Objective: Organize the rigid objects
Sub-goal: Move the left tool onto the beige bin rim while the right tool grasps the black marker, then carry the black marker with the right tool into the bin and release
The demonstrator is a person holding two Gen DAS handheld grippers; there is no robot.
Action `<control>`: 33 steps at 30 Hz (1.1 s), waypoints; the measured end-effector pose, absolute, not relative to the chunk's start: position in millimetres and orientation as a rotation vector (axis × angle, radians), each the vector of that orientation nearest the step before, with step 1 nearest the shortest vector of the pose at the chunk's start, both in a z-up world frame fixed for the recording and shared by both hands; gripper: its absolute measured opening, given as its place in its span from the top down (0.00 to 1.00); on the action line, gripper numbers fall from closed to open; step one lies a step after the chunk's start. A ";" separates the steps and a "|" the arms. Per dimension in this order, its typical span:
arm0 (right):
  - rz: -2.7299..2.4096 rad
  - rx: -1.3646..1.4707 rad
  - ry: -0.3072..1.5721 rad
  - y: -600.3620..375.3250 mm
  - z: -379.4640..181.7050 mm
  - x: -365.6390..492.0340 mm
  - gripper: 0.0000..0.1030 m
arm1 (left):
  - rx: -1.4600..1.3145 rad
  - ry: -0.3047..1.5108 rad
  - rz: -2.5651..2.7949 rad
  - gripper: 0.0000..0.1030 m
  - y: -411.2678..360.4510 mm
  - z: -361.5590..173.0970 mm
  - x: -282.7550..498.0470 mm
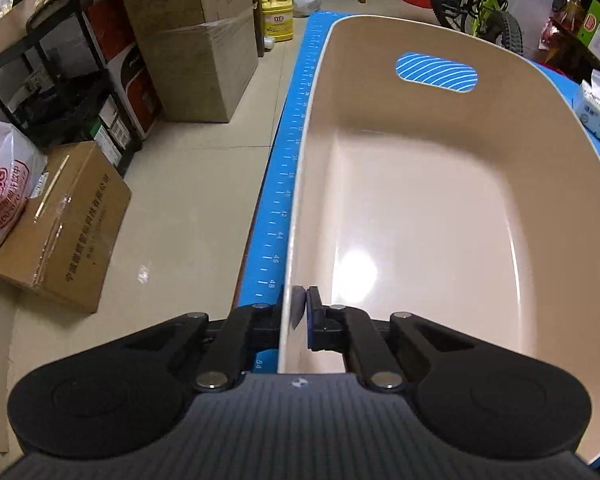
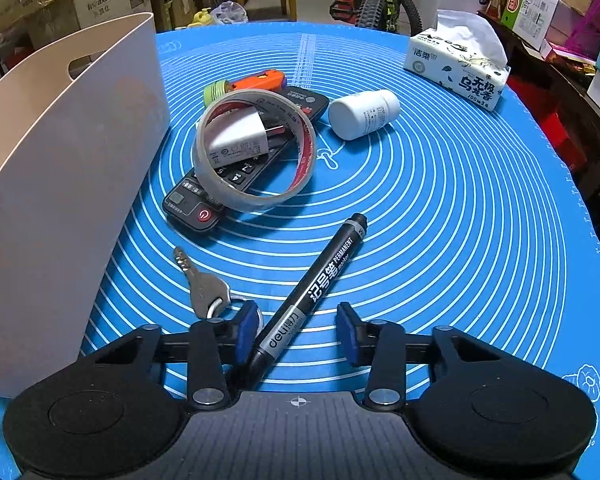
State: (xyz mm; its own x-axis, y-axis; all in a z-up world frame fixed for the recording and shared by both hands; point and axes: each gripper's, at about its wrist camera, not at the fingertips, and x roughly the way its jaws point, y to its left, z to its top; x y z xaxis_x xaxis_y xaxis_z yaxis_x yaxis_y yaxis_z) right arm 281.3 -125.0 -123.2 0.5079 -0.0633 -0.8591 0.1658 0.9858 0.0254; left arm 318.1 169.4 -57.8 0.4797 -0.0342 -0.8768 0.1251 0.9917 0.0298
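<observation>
Fingers: left gripper (image 1: 300, 312) pinches the bin (image 1: 420, 208) rim, right gripper (image 2: 296, 330) sits apart around the marker (image 2: 312, 292), not squeezing | Done: nothing, bin bare | Left: marker, key (image 2: 202, 286), tape ring (image 2: 256, 152), remote (image 2: 204, 204), charger (image 2: 236, 138), bottle (image 2: 364, 114) on mat (image 2: 460, 220) | Close by: key beside left finger, tissue pack (image 2: 456, 66) far back

Left gripper (image 1: 300, 312) pitched steeply down, jaws clamped on a thin wall. Right gripper (image 2: 298, 332) also pitched down, jaws partly apart, straddling a pen, pads not pressing.
</observation>
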 end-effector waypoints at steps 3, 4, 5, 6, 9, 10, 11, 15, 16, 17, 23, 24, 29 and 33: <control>-0.134 0.117 1.021 -126.0 -122.4 277.7 0.66 | 0.106 1.064 -0.095 0.92 167.3 -57.7 318.2; -0.134 0.126 1.018 -127.0 -122.4 276.2 0.67 | 0.108 1.063 -0.094 0.92 166.7 -57.7 318.8; -0.133 0.136 1.016 -128.4 -122.2 274.9 0.69 | 0.108 1.064 -0.094 0.92 166.6 -57.6 319.0; -0.133 0.142 1.016 -130.0 -122.1 273.7 0.70 | 0.108 1.064 -0.094 0.92 166.8 -57.6 319.5; -0.139 0.166 1.011 -135.8 -120.3 270.8 0.77 | 0.111 1.063 -0.093 0.92 166.0 -57.9 318.9; -0.141 0.169 1.005 -137.7 -119.2 269.9 0.77 | 0.111 1.063 -0.093 0.92 166.0 -57.9 318.9; -0.146 0.166 0.998 -139.5 -118.1 269.0 0.77 | 0.112 1.063 -0.092 0.92 165.7 -57.8 319.3; -0.155 0.168 0.974 -147.1 -115.0 266.7 0.77 | 0.120 1.061 -0.091 0.92 165.3 -57.9 318.9; -0.157 0.168 0.969 -148.9 -114.2 266.4 0.77 | 0.119 1.060 -0.091 0.92 165.8 -57.8 318.9; -0.158 0.172 0.961 -150.4 -113.0 265.9 0.77 | 0.120 1.060 -0.091 0.92 165.7 -57.8 318.9; -0.148 0.182 0.889 -153.5 -92.1 266.0 0.77 | 0.128 1.059 -0.091 0.92 165.1 -58.1 319.0; -0.141 0.184 0.875 -152.8 -86.3 266.6 0.77 | 0.128 1.059 -0.091 0.92 165.0 -58.2 319.2; -0.078 0.184 0.760 -141.7 -44.0 273.6 0.77 | 0.130 1.059 -0.090 0.92 164.7 -58.2 319.0; 0.006 0.183 0.678 -123.5 -9.9 283.6 0.77 | 0.134 1.058 -0.090 0.92 164.6 -58.5 318.8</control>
State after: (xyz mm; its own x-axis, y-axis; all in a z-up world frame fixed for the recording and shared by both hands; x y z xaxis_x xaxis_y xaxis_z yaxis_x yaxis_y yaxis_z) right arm 283.6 -123.5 -9.9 0.7795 0.0646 -0.6230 0.0544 0.9839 0.1701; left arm 318.8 164.6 -58.5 0.4879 -0.0092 -0.8729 0.1380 0.9882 0.0667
